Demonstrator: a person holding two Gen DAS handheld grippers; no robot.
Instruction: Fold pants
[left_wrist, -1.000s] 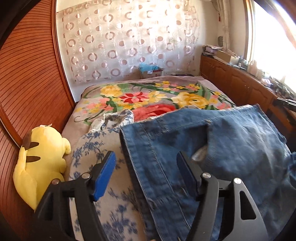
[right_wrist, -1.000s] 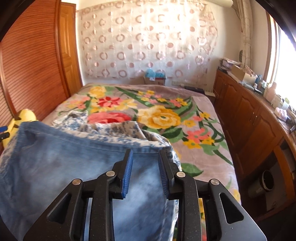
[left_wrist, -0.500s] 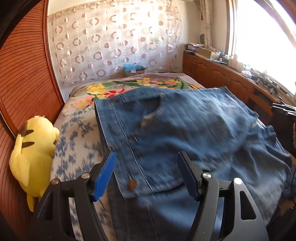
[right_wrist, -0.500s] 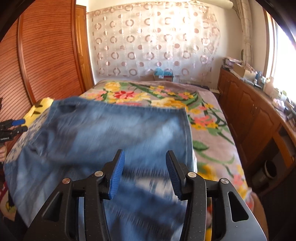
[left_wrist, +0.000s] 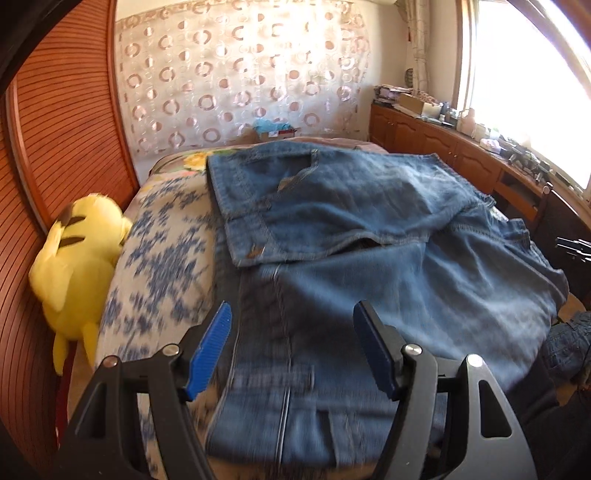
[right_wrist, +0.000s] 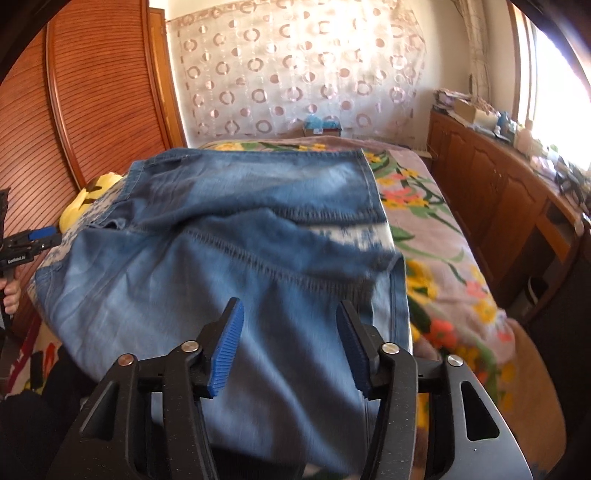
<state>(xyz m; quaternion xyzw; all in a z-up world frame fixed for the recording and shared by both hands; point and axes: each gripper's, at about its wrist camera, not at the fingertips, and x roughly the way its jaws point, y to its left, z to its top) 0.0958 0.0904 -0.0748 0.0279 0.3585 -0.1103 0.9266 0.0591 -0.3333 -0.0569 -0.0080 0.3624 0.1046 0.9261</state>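
Blue denim pants (left_wrist: 351, 229) lie folded across the bed, the waistband half with its button laid over the lower layer; they also fill the right wrist view (right_wrist: 240, 240). My left gripper (left_wrist: 292, 308) hovers open over the near left edge of the denim, nothing pinched. My right gripper (right_wrist: 291, 303) hangs over the near right part of the pants with its jaws opening; the cloth lies under the fingers and the blue pads do not press on it. The left gripper (right_wrist: 33, 238) shows at the far left of the right wrist view, held by a hand.
A yellow plush toy (left_wrist: 74, 258) leans against the slatted wooden wardrobe (left_wrist: 55, 129) left of the bed. Blue-flowered cloth (left_wrist: 162, 251) lies beside the pants. A flowered blanket (right_wrist: 436, 258) covers the bed's right side. Wooden cabinets (right_wrist: 498, 192) line the right wall.
Both grippers have drawn back toward the near end of the bed, leaving the folded denim spread out ahead. The right jaws have widened and no longer hold cloth.
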